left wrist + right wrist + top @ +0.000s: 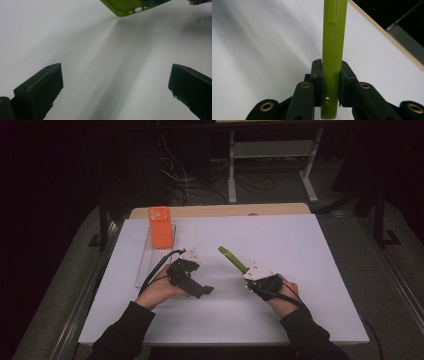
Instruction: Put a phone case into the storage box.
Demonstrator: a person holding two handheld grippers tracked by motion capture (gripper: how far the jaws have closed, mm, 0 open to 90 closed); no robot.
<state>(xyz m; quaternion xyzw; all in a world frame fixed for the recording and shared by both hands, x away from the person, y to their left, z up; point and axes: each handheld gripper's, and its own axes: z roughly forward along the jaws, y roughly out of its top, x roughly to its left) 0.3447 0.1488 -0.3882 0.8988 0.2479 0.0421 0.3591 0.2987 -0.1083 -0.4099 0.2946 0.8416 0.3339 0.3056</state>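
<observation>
A lime-green phone case (pixel 233 259) is lifted off the white table (pixel 300 245), seen edge-on. My right gripper (pixel 248 276) is shut on its near end; in the right gripper view the two black jaws clamp the green phone case (pixel 333 62) from both sides. My left gripper (pixel 208 290) rests low over the table at centre left, open, nothing between its fingers (pixel 41 92). One corner of the green case (pixel 130 6) shows at the top of the left gripper view. An orange phone case (pixel 161 227) stands on a clear tray (pixel 150 260) at the far left.
A wooden strip (pixel 220 210) runs along the table's far edge. Beyond it are table legs and cables on a dark floor. Black cables trail from both grippers toward the person's sleeves.
</observation>
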